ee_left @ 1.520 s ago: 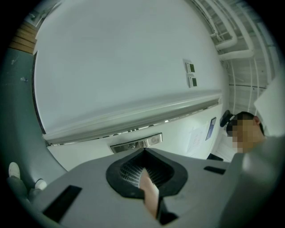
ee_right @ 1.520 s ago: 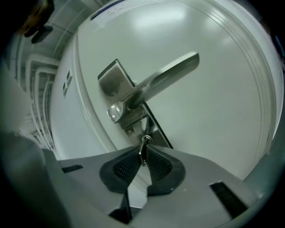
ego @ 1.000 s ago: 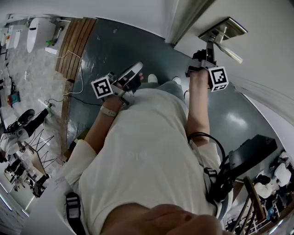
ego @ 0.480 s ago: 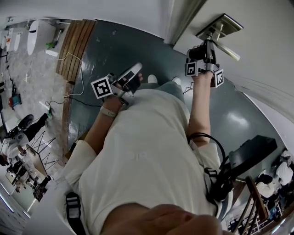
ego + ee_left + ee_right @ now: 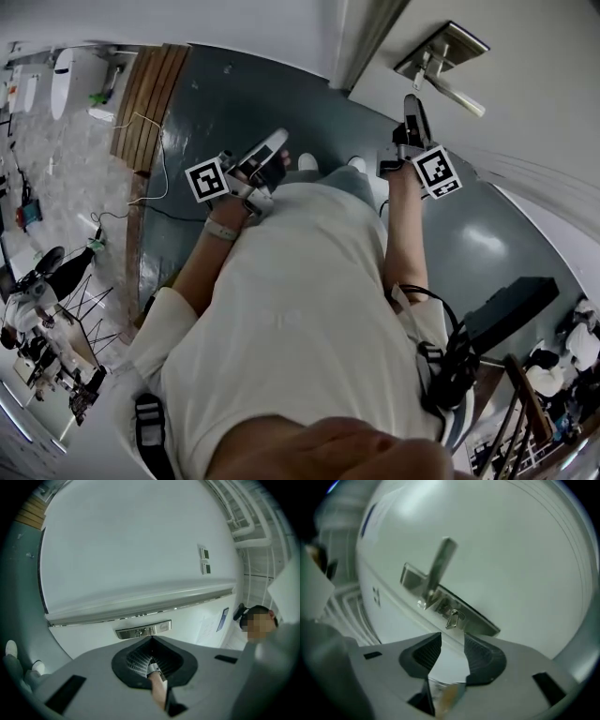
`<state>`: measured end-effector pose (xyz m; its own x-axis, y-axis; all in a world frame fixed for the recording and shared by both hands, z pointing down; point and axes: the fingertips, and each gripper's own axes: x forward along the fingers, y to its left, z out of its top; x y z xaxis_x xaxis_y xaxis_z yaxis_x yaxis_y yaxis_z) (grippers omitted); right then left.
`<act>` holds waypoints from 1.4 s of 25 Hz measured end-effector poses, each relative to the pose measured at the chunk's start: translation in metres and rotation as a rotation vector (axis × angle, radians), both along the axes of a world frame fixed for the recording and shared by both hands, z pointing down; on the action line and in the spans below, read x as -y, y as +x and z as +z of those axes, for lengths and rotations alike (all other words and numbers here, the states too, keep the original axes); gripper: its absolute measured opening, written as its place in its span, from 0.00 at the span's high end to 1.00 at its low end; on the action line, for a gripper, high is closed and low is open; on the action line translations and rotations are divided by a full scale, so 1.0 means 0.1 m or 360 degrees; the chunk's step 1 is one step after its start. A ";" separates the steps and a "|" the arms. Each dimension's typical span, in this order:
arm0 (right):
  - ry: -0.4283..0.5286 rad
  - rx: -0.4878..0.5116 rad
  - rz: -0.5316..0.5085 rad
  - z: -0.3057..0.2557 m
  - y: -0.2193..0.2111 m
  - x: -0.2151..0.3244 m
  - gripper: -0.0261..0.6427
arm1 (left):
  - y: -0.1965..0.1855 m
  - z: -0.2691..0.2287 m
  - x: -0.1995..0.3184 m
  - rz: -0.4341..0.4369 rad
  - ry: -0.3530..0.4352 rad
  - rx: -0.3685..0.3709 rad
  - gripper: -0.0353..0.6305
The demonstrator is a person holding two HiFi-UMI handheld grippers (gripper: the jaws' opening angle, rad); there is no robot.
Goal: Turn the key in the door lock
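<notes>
**Turn likely finished, key [image 5: 453, 618] released**

The right gripper [image 5: 452, 641] had just been opening its jaws, with nothing between them, just short of the key in the door lock [image 5: 476, 620] (beside the handle [image 5: 438, 569]). The left gripper [image 5: 151, 641] hung clenched and empty. Seemingly only withdrawal remained.

Landmark: lock plate [image 5: 454, 609], mounted on the door [image 5: 534, 84].
- Lever handle [image 5: 439, 569] is on the plate near one end and sticks out from it.
- Key [image 5: 453, 618] is in the plate's keyhole, just beside the lever's root, toward the plate's middle.
- Right gripper [image 5: 452, 641] is in front of the plate, near, pointed at the key and apart from it. Its jaws have just been opening, with nothing between them.
- In the head view, the door frame [image 5: 370, 42] is just left of the plate.
- Left gripper [image 5: 278, 141] is well left of the plate, past the frame, over the floor [image 5: 234, 94].
- Cable [image 5: 155, 141] lies on the floor further left still.
</notes>
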<state>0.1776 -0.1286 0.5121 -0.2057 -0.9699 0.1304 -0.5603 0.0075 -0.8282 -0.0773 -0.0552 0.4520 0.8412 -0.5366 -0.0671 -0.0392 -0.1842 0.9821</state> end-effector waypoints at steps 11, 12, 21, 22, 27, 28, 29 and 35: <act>-0.0095 -0.2887 -0.0321 -0.03 -0.10 0.29 0.76 | -0.02 0.02 0.02 -0.0013 -0.0006 -0.0022 0.94; -0.0119 -0.2892 -0.0331 0.01 -0.09 0.33 0.76 | -0.03 0.02 0.01 -0.0018 -0.0007 -0.0023 0.94; -0.0133 -0.2943 -0.0366 0.11 -0.11 0.37 0.74 | -0.06 0.04 -0.01 -0.0046 -0.0030 -0.0046 0.94; -0.0137 -0.2933 -0.0373 0.11 -0.12 0.37 0.75 | -0.06 0.04 -0.01 -0.0045 -0.0031 -0.0049 0.94; -0.0170 -0.2990 -0.0315 0.08 -0.07 0.39 0.75 | -0.05 0.04 0.00 -0.0044 -0.0032 -0.0054 0.94; -0.0170 -0.2996 -0.0278 0.06 -0.06 0.39 0.75 | -0.05 0.04 0.00 -0.0045 -0.0030 -0.0055 0.94; -0.0169 -0.2994 -0.0236 0.03 -0.04 0.39 0.79 | -0.05 0.03 0.00 -0.0047 -0.0029 -0.0056 0.94; -0.0165 -0.2957 -0.0107 -0.05 -0.01 0.37 0.86 | -0.10 0.03 -0.01 -0.0074 -0.0036 -0.0056 0.94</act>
